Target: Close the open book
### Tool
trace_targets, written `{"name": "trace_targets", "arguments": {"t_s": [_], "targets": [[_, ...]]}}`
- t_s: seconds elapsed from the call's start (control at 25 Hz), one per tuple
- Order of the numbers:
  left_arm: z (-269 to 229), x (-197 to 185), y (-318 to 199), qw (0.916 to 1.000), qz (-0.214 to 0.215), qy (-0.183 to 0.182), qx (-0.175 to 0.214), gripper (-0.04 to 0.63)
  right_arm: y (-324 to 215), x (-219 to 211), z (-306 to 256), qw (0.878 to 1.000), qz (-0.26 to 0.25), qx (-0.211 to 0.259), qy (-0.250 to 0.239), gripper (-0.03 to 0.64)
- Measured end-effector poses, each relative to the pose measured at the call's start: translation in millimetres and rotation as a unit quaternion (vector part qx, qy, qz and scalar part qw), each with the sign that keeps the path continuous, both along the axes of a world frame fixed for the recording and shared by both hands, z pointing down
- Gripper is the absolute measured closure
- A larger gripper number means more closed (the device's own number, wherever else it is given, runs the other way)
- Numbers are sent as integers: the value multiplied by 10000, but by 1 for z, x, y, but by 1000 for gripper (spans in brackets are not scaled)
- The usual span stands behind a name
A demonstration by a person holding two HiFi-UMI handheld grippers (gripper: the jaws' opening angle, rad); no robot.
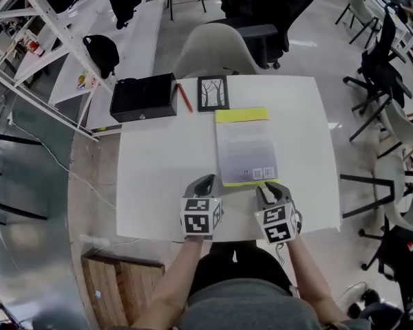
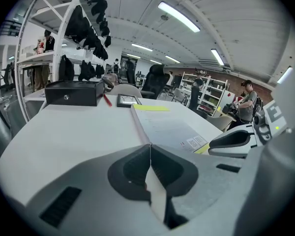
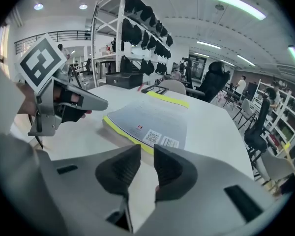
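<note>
Bright striplights (image 2: 179,17), fisheye edges, foreground seemingly soft

A square white surface (image 1: 158,177) stands on a glossy grey floor (image 1: 316,53). At 12 o'clock a pale shell chair (image 1: 217,47) is tucked against it, with a black office chair (image 1: 279,12) behind. White racking (image 1: 41,40) runs at 10 o'clock, black chairs (image 1: 382,67) stand at 3, and a wooden crate (image 1: 113,284) sits at 7. Strip lights (image 2: 179,16) cross the ceiling.

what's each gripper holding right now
Left gripper: closed, holding nothing.
Right gripper: jaws slightly apart, holding nothing, just short of the grey yellow-edged paperback book.
</note>
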State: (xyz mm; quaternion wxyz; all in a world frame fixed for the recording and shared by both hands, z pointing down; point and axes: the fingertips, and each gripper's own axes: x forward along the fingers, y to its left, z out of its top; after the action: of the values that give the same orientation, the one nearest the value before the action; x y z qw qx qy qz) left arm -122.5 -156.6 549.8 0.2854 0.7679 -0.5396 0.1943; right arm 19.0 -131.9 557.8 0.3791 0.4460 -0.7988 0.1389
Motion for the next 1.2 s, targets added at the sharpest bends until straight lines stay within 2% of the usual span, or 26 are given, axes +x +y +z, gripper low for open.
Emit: {"name": "trace_targets", "arguments": {"t_s": [0.16,0.4,0.76,1.2], "targets": [[-3,1,-2,10000,70,-8,55,588,-2,3,-10,9985,357,64,-413,547],[-8,5,-3,9998,158,-38,116,588,-2,12,-26,9945,681,183,-778,569],[-12,8,-3,9992,314,-101,204,588,-8,22,-52,9808,1200,320,-1504,609],[-22,9,-7,9981,487,-157,347,588,-9,38,-76,9675,1558,624,-1892,614]]}}
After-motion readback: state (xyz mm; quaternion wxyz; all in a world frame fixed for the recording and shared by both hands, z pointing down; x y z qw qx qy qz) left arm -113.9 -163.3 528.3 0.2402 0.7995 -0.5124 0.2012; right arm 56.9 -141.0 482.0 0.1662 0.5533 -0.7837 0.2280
